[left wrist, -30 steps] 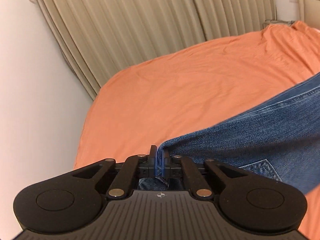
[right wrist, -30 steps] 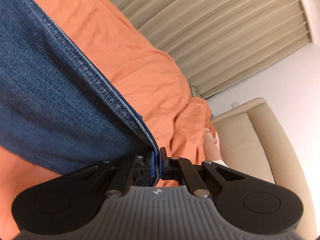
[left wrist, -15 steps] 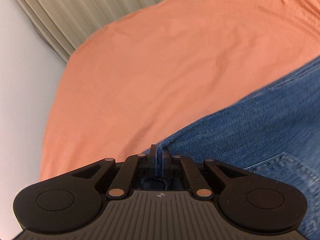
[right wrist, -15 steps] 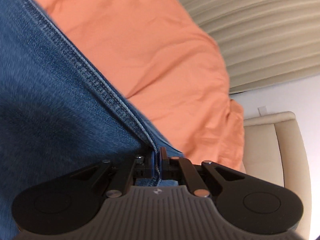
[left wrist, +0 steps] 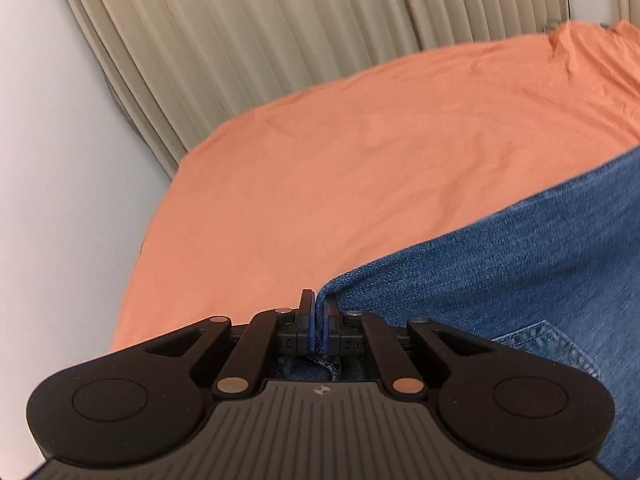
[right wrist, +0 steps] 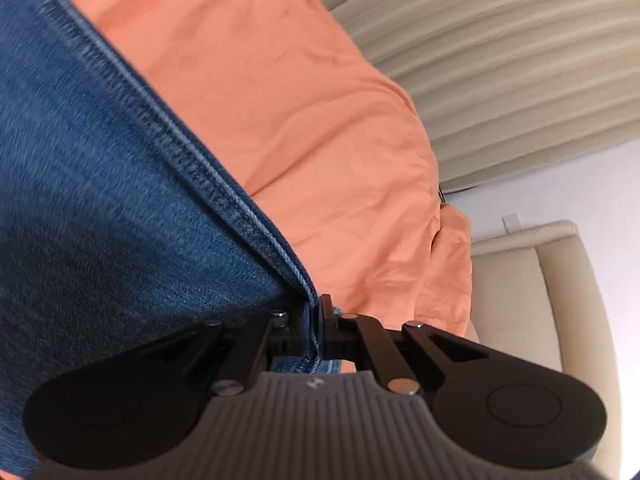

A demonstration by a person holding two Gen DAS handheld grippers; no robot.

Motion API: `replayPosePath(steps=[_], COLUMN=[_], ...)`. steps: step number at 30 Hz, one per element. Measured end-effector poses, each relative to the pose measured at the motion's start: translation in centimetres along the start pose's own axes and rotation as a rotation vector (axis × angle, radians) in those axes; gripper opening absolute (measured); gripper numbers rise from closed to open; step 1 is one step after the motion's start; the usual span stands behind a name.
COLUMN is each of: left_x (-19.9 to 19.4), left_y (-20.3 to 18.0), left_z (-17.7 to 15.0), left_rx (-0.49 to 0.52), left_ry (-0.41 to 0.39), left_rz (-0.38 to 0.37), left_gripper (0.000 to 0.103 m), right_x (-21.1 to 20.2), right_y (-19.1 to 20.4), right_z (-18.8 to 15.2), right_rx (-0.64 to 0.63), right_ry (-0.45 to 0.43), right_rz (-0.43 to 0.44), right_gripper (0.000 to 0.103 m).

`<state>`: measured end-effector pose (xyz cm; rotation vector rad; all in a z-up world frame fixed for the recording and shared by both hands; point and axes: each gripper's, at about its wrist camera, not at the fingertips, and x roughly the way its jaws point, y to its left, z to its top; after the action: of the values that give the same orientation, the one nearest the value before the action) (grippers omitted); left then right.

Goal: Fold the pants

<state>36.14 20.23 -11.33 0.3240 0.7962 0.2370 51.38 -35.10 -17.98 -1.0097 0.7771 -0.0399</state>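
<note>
Left to right. Left gripper (left wrist: 319, 312): fingers clamped on a corner of the jeans (left wrist: 520, 272), denim bunched between the pads. Compared with half a second ago we see the left view tipped back up: curtains (left wrist: 240, 40) fill the top again and more of the orange bed (left wrist: 360, 152) shows ahead, close to the view a second ago. We read that as a lift or carry of the held edge, probably mid-fold, with the drop not yet made.

Right gripper (right wrist: 316, 320): fingers shut on the stitched seam edge of the jeans (right wrist: 100, 200), cloth pinched between them. This view has swung too, with more wall and the beige chair (right wrist: 540, 300) back at right.

The jeans sit on the right of the left view and the left of the right view, stretched between both grippers over the bed. Blue denim, a back pocket (left wrist: 552, 340) facing up, thick double-stitched seam (right wrist: 208, 184), slightly blurred from motion. Whether the rest hangs or lies on the sheet we cannot tell.
</note>
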Motion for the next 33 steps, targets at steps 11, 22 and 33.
replayPosePath(steps=[11, 22, 33], left_x=[6.8, 0.3, -3.7], left_y=[-1.5, 0.4, -2.2], left_z=[0.0, 0.2, -4.5], left_rx=[-0.003, -0.043, -0.064], left_ry=[0.144, 0.068, 0.179], left_rz=[0.026, 0.019, -0.042], left_gripper=[0.006, 0.078, 0.064], right_x=[5.8, 1.7, -5.8], right_y=[3.7, -3.5, 0.6], right_z=[3.0, 1.4, -8.6], right_rx=[0.003, 0.291, 0.469], right_ry=[0.064, -0.029, -0.085], right_rz=[0.037, 0.158, 0.310], right_gripper=[0.000, 0.061, 0.055])
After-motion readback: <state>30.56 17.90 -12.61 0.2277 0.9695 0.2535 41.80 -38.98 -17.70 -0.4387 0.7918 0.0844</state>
